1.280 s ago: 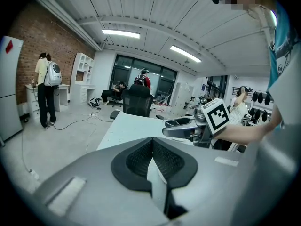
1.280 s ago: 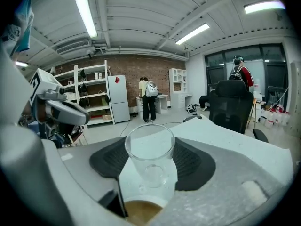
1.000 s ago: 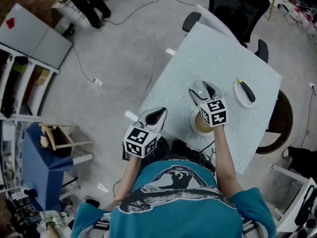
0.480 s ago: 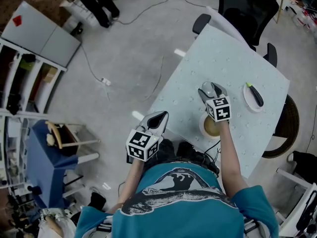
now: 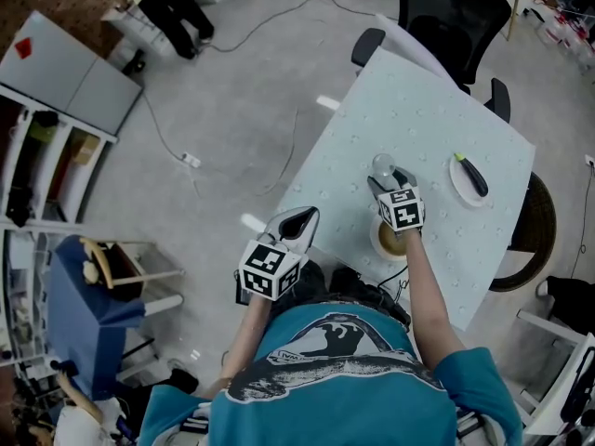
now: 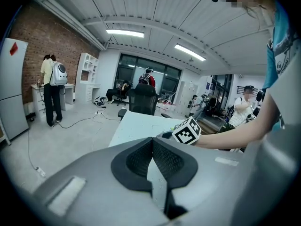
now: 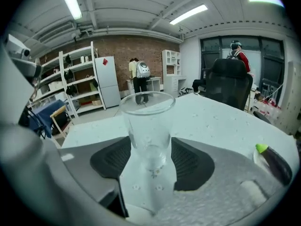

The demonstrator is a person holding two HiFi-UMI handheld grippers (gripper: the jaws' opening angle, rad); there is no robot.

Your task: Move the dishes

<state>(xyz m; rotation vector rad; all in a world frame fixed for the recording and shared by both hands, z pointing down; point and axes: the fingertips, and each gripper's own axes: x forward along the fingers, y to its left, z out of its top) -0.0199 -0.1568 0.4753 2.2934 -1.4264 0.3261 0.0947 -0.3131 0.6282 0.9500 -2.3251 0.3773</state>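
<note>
A clear drinking glass [image 7: 148, 128] stands upright between the pads of my right gripper [image 7: 150, 150], which is shut on it. In the head view the glass [image 5: 382, 164] shows just beyond the right gripper [image 5: 387, 178], over the middle of the pale table [image 5: 418, 100]. A round bowl with a tan inside [image 5: 387, 242] sits on the table under my right wrist. My left gripper [image 5: 301, 216] hangs off the table's near left edge. Its jaws meet in the left gripper view [image 6: 153, 144] with nothing between them.
A small white plate [image 5: 462, 182] with a dark, green-tipped item [image 5: 472, 175] lies at the table's right; that item [image 7: 275, 163] also shows in the right gripper view. A black office chair [image 5: 446, 12] stands at the far side. Cables run across the floor [image 5: 214, 110].
My right gripper with the glass has shifted a little farther over the table, away from the bowl. The left gripper has hardly moved.
</note>
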